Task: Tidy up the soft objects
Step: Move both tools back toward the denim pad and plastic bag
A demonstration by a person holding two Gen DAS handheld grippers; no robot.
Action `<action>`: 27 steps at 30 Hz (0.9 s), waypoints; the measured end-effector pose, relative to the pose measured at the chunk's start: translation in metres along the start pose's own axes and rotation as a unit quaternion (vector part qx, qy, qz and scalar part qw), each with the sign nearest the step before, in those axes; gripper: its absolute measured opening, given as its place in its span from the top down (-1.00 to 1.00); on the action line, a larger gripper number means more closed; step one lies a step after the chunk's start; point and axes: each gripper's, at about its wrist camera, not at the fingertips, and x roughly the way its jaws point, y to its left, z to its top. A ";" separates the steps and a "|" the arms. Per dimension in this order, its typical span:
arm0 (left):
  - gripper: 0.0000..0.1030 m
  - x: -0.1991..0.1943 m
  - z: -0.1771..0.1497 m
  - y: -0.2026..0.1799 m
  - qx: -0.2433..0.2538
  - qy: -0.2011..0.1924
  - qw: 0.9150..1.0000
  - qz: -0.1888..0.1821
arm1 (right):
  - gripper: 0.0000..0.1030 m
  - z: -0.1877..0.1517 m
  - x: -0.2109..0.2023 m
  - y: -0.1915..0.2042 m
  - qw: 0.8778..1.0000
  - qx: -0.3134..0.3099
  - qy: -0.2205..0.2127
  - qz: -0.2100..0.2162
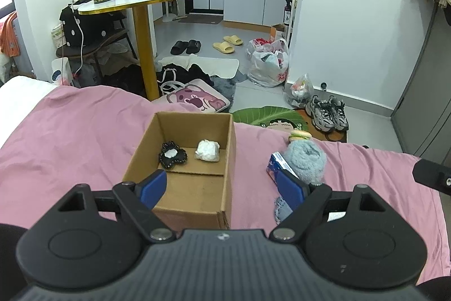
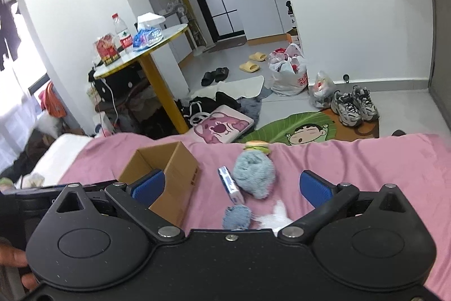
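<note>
An open cardboard box (image 1: 229,148) stands on the pink bed sheet (image 1: 70,137). Inside lie a black flower-shaped soft item (image 1: 172,155) and a white crumpled wad (image 1: 207,150). My left gripper (image 1: 222,188) is open and empty over the box's near end. To the right of the box lie a fluffy grey-blue roll (image 1: 305,160), a blue-white packet (image 1: 277,164), a burger toy (image 1: 300,135) and a small denim-blue piece (image 1: 282,209). My right gripper (image 2: 229,186) is open and empty, above the packet (image 2: 231,185), roll (image 2: 255,171), denim piece (image 2: 236,216) and a white fluffy piece (image 2: 277,216).
The bed ends just past the box (image 2: 180,168). Beyond it the floor holds a pink bag (image 1: 194,99), a green cartoon mat (image 2: 296,129), sneakers (image 1: 327,112), slippers and plastic bags. A round yellow-legged table (image 1: 141,0) with a bottle stands at the left.
</note>
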 end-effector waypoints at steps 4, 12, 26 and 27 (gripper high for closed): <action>-0.64 -0.002 -0.005 -0.011 0.002 0.001 1.000 0.007 | -1.00 -0.001 -0.004 -0.009 1.000 -0.006 0.007 -0.006; -0.64 0.002 -0.014 -0.031 0.015 -0.003 1.000 0.013 | -1.00 -0.010 -0.002 -0.040 0.999 0.026 0.014 -0.018; -0.63 0.046 -0.032 -0.063 0.023 0.038 0.999 -0.022 | -1.00 -0.038 0.049 -0.060 0.995 0.065 0.077 -0.013; -0.63 0.050 -0.033 -0.065 0.024 0.042 0.999 -0.026 | -1.00 -0.039 0.053 -0.061 0.994 0.065 0.083 -0.013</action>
